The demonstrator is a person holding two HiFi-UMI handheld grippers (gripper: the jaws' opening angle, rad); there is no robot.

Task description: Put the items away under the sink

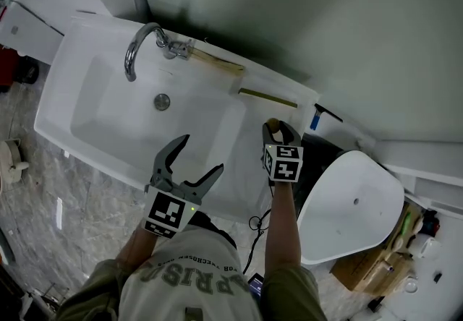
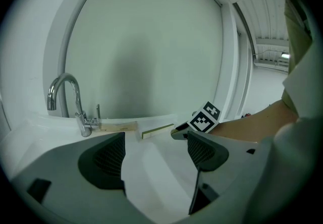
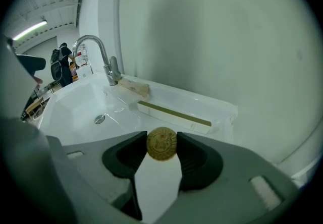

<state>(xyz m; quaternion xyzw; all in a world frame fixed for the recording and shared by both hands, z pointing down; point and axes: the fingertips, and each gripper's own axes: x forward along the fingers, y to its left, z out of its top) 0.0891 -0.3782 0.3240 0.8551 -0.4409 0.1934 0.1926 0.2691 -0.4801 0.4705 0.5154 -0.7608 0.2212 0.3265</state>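
Two jaws of the right gripper (image 3: 161,142) clamp a small round gold disc (image 3: 161,145) over the right end of the sink (image 1: 94,66). Hold it firm and level while lowering it under the sink. The left gripper (image 2: 156,150) hangs wide open, empty.

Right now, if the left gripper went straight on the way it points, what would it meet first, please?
Probably the white sink basin; the open left gripper aims into it, short of the long box behind.
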